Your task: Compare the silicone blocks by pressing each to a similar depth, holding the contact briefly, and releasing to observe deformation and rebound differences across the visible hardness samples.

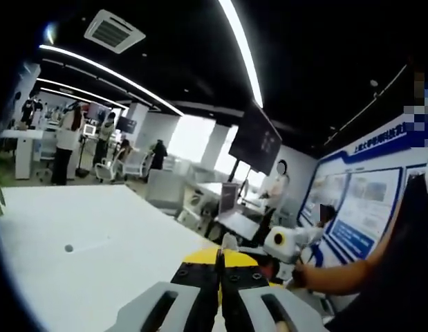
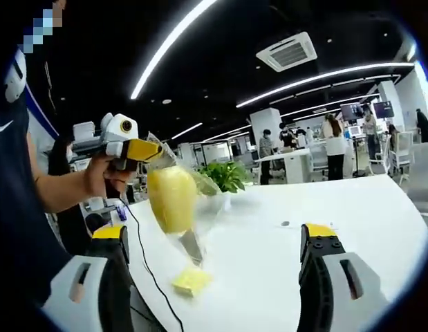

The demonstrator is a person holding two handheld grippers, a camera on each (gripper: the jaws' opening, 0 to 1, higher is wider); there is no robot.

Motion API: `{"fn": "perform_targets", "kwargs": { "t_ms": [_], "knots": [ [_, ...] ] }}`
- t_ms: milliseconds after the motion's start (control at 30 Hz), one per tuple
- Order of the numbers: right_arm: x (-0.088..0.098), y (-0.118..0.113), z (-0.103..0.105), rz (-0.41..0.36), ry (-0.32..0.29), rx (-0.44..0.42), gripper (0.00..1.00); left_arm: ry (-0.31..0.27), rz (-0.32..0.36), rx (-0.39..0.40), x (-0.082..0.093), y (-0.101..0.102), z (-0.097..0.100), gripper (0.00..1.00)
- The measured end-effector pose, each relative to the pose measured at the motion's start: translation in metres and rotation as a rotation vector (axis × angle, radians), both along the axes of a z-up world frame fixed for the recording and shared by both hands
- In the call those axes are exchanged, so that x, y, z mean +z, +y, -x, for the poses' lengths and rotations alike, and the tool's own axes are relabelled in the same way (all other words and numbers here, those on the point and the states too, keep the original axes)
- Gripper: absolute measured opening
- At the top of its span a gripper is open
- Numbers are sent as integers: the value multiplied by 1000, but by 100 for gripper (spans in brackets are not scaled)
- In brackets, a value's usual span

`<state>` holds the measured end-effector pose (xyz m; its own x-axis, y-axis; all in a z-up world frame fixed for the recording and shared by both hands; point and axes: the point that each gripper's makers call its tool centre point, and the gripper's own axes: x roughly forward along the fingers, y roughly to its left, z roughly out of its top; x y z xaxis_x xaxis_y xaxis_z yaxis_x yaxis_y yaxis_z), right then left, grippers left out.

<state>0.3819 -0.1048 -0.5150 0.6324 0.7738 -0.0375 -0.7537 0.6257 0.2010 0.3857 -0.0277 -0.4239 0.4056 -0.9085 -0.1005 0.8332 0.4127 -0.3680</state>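
the white tabletop (image 2: 324,228) carries the work, with an office behind it — people at desks, a potted plant (image 2: 227,176). the left gripper (image 2: 155,153), held in the person's hand (image 2: 101,178), is raised over the tabletop with its jaws closed on a clear plastic bag (image 2: 179,207); inside hangs a yellow silicone block (image 2: 172,197), probably lifted so the sample can slide out. a second, smaller yellow block (image 2: 191,281) lies on the tabletop below the bag, ready for pressing. the right gripper (image 2: 214,277) waits wide open with nothing between its jaws, facing the bag — no pressing has begun, i judge.
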Motion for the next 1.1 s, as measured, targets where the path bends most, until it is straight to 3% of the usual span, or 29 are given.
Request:
{"fn": "perform_targets", "kwargs": {
  "t_ms": [467,767,933,1100],
  "knots": [
    [-35,-28,11,-8,59,-115,97,44,-11,6,-33,-18,-4,0],
    [-56,-50,15,112,-5,-137,97,80,-25,4,-62,-24,-6,0],
    [-78,-56,14,178,-2,-130,97,124,-13,18,-77,-22,-11,0],
    [-100,-66,15,189,51,-159,97,160,-3,37,-90,-19,-17,0]
  ]
}}
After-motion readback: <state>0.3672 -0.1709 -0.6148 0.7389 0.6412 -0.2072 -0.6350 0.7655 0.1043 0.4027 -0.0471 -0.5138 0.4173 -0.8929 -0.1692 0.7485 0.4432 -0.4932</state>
